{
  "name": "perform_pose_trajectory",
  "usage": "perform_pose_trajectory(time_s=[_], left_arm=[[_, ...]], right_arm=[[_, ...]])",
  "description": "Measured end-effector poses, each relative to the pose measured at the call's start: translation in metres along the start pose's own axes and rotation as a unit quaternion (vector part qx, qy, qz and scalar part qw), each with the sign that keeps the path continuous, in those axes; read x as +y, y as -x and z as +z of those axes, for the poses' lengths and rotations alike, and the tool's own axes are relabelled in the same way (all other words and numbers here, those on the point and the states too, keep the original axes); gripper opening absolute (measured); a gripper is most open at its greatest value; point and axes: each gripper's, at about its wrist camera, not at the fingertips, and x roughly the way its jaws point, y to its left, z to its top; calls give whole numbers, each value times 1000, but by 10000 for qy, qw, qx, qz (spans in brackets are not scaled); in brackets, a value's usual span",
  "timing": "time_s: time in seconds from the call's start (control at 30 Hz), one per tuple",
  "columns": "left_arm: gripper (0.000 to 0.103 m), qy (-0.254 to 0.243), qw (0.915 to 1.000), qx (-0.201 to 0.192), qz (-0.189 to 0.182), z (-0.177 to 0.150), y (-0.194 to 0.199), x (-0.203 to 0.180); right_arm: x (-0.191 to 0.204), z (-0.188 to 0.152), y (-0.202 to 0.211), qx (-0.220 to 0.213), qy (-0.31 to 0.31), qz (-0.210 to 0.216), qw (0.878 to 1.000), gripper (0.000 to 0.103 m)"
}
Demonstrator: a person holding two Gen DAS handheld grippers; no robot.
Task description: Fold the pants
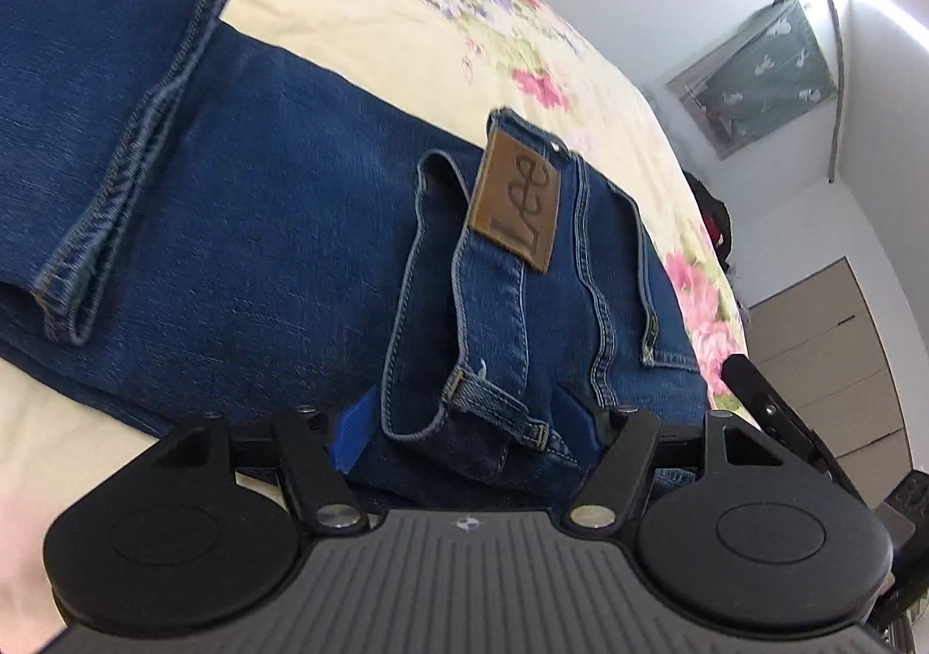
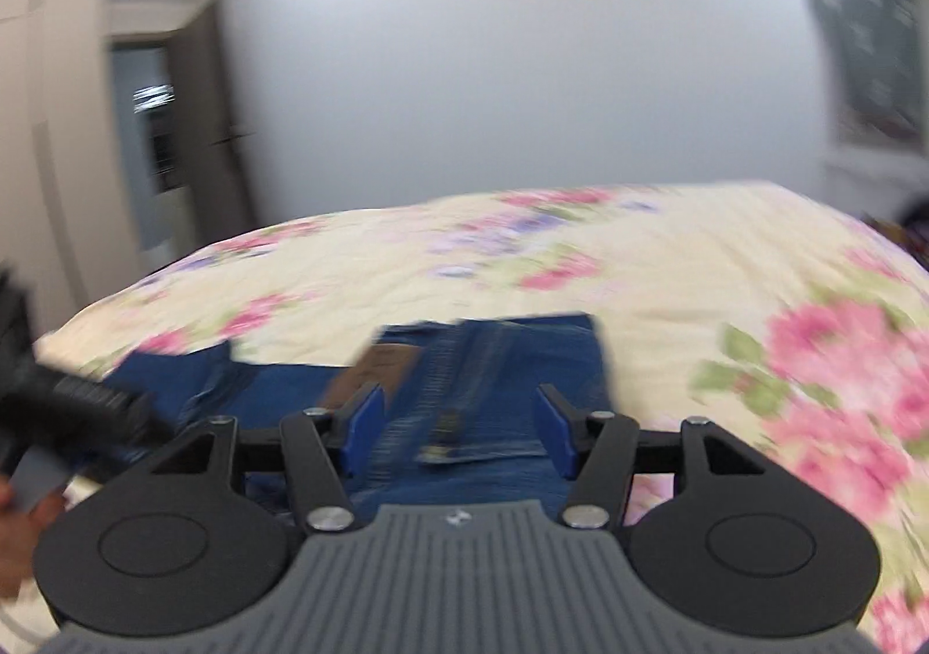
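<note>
Blue jeans (image 1: 261, 224) lie folded on a floral bedspread (image 1: 377, 27). A leg hem (image 1: 133, 148) is laid back over the folded stack on the left. The waistband with its brown leather patch (image 1: 517, 201) bunches up between the blue pads of my left gripper (image 1: 464, 427), whose jaws stand wide; the pads do not visibly press on the cloth. The right wrist view is blurred. There the jeans (image 2: 493, 363) and patch (image 2: 371, 369) lie just ahead of my right gripper (image 2: 458, 430), which is open, with denim under and between its fingers.
The bedspread (image 2: 638, 259) stretches away beyond the jeans to a white wall. A dark doorway (image 2: 151, 143) is at the left and a curtained window (image 1: 755, 73) at the right. Black linkage of the other tool (image 1: 772, 410) shows at the edge, and a person's hand (image 2: 17, 520) at the lower left.
</note>
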Motion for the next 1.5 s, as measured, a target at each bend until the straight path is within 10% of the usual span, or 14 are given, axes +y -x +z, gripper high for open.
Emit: perform_pose_trajectory(time_s=[0.03,0.1,0.2,0.6,0.87,1.07,1.23,1.5], left_arm=[[69,-46,10000,33,-16,-1,-3,-2],[18,-228,9997,-28,67,-1,-5,-8],[10,-266,9996,15,-3,-1,-5,-13],[10,62,9984,-479,-279,-1,27,0],[10,168,9891,-1462,-104,-8,80,24],[0,570,9891,-1032,887,-10,63,69],[0,800,9898,-1042,542,-16,68,80],[43,735,9905,-1128,-293,-3,70,66]], right_arm=[[-5,-1,-3,141,-184,-76,9997,55],[-21,-7,-11,441,-672,-184,9966,55],[-35,-14,-22,707,-1213,-227,9898,55],[-61,-25,-40,980,-2310,74,9680,59],[-16,-8,-22,263,-1023,200,9942,58],[17,-17,-40,742,-71,243,9969,59],[35,-38,-62,1228,825,-140,9889,62],[35,-39,-62,1236,864,-142,9885,62]])
